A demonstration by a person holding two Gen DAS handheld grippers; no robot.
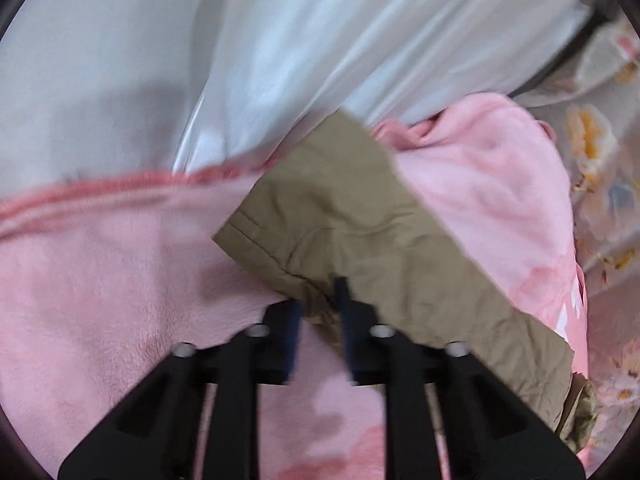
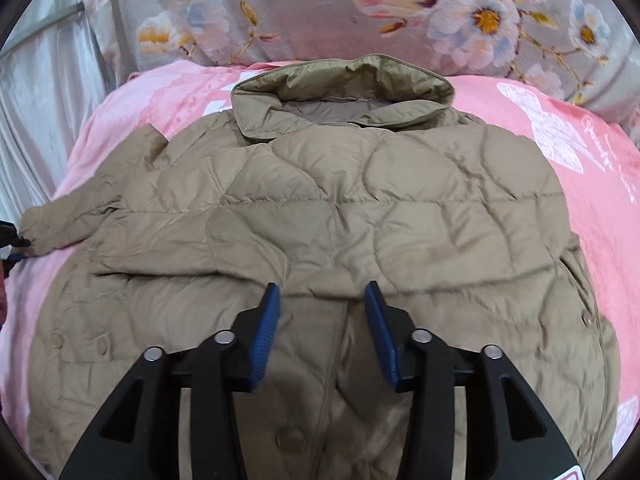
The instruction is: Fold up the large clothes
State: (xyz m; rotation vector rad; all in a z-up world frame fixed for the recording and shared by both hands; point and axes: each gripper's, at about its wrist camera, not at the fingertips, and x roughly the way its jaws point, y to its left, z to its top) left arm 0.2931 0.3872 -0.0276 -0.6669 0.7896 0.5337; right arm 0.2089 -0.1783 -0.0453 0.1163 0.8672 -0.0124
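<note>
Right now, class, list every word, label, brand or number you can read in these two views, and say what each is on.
No text can be read.
White script on the pink blanket, beside its butterfly print: too small and warped to read.
Red-edged sticker at the right wrist view's bottom edge: cut off, unreadable.
Jacket: no label showing.

The left gripper (image 1: 320, 304) has its blue-padded fingers (image 1: 294, 332) drawn close together, pinching a fold of the tan jacket (image 1: 360, 216) between them. The right gripper (image 2: 322, 296) hovers with fingers (image 2: 268, 320) spread wide, gripping nothing.
</note>
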